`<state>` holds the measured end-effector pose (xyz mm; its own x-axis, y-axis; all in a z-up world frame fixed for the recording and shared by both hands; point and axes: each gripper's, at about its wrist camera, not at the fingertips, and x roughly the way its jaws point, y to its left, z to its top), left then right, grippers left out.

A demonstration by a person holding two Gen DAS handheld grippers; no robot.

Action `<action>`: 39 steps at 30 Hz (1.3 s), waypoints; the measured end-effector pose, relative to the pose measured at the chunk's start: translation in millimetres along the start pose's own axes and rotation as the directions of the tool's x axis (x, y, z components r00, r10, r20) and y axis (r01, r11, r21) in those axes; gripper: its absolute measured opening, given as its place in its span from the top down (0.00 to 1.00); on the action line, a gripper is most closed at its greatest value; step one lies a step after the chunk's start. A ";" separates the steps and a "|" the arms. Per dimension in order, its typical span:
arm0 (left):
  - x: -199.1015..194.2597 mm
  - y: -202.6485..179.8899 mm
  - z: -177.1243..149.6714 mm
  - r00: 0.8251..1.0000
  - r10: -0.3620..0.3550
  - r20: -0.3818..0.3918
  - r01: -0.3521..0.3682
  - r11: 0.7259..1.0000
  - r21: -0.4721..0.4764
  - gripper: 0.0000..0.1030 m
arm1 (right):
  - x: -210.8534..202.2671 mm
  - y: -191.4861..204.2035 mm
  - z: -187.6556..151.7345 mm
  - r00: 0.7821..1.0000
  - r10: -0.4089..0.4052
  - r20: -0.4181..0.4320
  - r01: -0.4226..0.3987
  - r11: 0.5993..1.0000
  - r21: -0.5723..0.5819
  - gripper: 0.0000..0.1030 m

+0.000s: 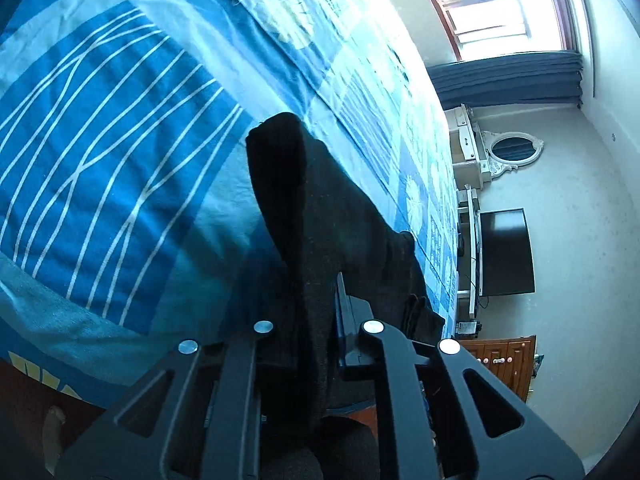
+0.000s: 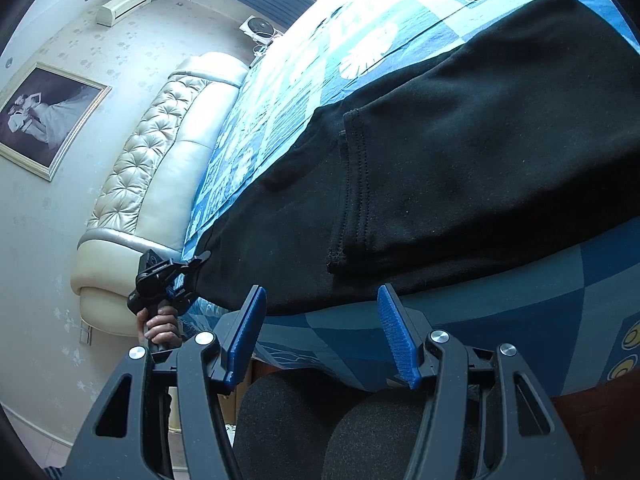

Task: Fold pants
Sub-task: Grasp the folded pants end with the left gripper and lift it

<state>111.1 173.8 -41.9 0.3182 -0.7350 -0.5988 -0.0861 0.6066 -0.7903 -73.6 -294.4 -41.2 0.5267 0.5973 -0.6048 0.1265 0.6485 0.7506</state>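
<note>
- Left gripper (image 1: 316, 320) — jaws closed on a bunched fold of the black pants (image 1: 320, 208); in its own view the cloth fills the gap between the fingers and rises from them as a dark ridge over the bedspread (image 1: 120, 140).
- Seen from the right wrist view, the same left gripper (image 2: 188, 270) sits at the far end of the pants near the bed edge, a hand (image 2: 160, 326) wrapped round its handle below.
- Right gripper (image 2: 320, 328) — jaws parted about halfway, blue pads (image 2: 394, 332) bare, nothing between them. It hovers just short of the near edge of the pants; no contact visible.
- Pants (image 2: 460, 168) lie along the bed, near its front edge, one layer doubled over another; a stitched hem (image 2: 352, 184) of the upper layer runs across the middle, just beyond the right gripper's fingertips.
- Bedspread (image 2: 500, 304): blue patchwork — white line pattern under the left gripper, pale circular motifs further back.
- Beyond the bed, right wrist view: cream tufted headboard (image 2: 160, 152), framed picture (image 2: 44, 116) on the wall, air-conditioning unit (image 2: 124, 4) above.
- Beyond the bed, left wrist view: dark television screen (image 1: 506, 252), oval mirror (image 1: 514, 148), blue curtain (image 1: 508, 80) under a bright window (image 1: 496, 4).
</note>
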 end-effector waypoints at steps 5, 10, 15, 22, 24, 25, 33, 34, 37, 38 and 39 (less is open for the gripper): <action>-7.7 -93.7 -4.2 0.999 0.027 0.024 -0.030 0.985 0.168 0.89 | -25.7 -1.9 4.6 1.000 -0.013 -0.013 0.013 1.000 -0.025 0.44; 14.0 -191.1 -27.1 0.998 0.063 0.015 -0.064 0.943 0.325 0.89 | -44.3 -3.2 1.9 0.999 -0.027 -0.036 0.026 0.999 -0.047 0.44; 58.0 -263.6 -68.5 0.986 0.164 0.016 -0.152 0.866 0.476 0.89 | -62.5 -1.0 -7.5 0.999 -0.012 -0.034 0.009 0.996 -0.084 0.44; 162.8 -323.0 -126.7 0.960 0.280 0.002 -0.222 0.757 0.615 0.89 | -92.3 -8.9 -12.9 1.000 0.012 0.012 -0.011 0.996 -0.084 0.44; 193.8 -330.2 -145.3 0.945 0.327 0.015 -0.254 0.707 0.660 0.89 | -103.3 -15.8 -12.4 0.999 -0.008 0.049 0.012 0.997 -0.081 0.44; 208.5 -331.8 -154.3 0.936 0.351 0.020 -0.271 0.685 0.676 0.89 | -108.1 -19.6 -11.4 0.998 -0.017 0.066 0.022 0.997 -0.075 0.44; 297.6 -315.7 -212.0 0.866 0.498 0.038 -0.356 0.562 0.747 0.89 | -134.0 -51.9 0.8 0.990 -0.017 0.143 0.016 1.000 0.012 0.44; 302.9 -313.6 -217.8 0.860 0.507 0.052 -0.367 0.544 0.754 0.89 | -135.9 -54.6 1.7 0.989 -0.018 0.149 0.016 1.000 0.016 0.44; 311.0 -309.4 -226.9 0.849 0.519 0.099 -0.399 0.507 0.764 0.89 | -141.0 -61.0 3.7 0.986 -0.029 0.164 0.026 0.999 0.021 0.44; 312.0 -308.3 -227.8 0.849 0.518 0.105 -0.404 0.508 0.761 0.89 | -143.2 -62.7 4.0 0.985 -0.032 0.169 0.028 0.999 0.024 0.44; 312.8 -306.8 -228.1 0.849 0.517 0.108 -0.408 0.514 0.755 0.89 | -143.7 -65.3 4.2 0.985 -0.033 0.172 0.028 0.999 0.031 0.44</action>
<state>21.6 -311.3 -16.4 0.3274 -0.2780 -0.9031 0.5385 0.8403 -0.0634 -154.0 -424.5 -2.2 0.6589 0.4854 -0.5747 0.1675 0.6501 0.7412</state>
